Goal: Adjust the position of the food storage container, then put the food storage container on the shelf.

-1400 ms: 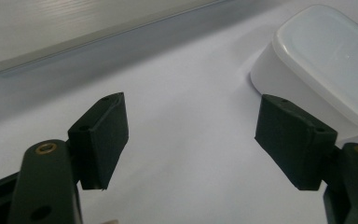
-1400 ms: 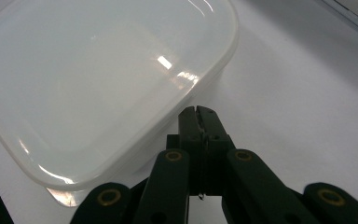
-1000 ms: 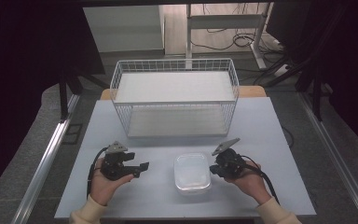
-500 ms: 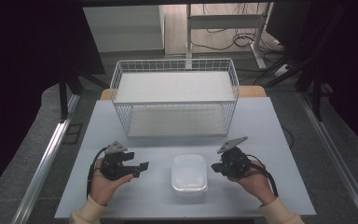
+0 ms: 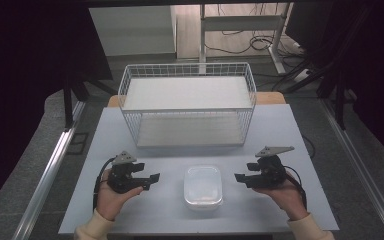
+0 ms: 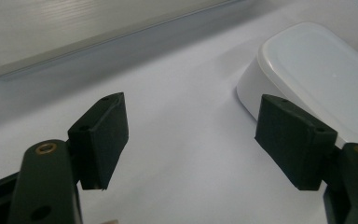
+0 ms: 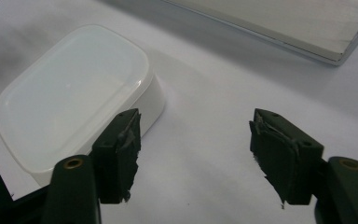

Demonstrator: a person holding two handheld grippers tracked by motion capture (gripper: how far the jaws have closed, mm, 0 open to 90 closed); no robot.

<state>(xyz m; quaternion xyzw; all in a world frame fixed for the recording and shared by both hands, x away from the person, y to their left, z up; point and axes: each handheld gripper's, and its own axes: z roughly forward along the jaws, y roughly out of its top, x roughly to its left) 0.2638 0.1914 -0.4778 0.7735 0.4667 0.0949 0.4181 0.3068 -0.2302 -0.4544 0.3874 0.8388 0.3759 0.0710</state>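
Observation:
A white rounded plastic container point(image 5: 203, 186) sits upside down on the white table point(image 5: 280, 130), near its front edge. My left gripper point(image 5: 151, 180) is held open to the container's left, a short gap away. My right gripper point(image 5: 240, 177) is held open to its right, also apart from it. In the left gripper view the container point(image 6: 321, 79) lies past the right jaw, and the left gripper point(image 6: 191, 140) holds nothing. In the right gripper view the container point(image 7: 74, 93) lies behind the left jaw, and the right gripper point(image 7: 193, 156) is empty.
A white wire basket point(image 5: 187, 102) with two shelf levels stands at the back middle of the table. Its lower board point(image 6: 74, 28) shows at the top of the left gripper view, and the board point(image 7: 298, 23) also shows in the right gripper view. Black frames and cables stand beyond the table.
The container has shifted slightly to the left. My right gripper has drawn back to the right, away from it. The left gripper has hardly moved.

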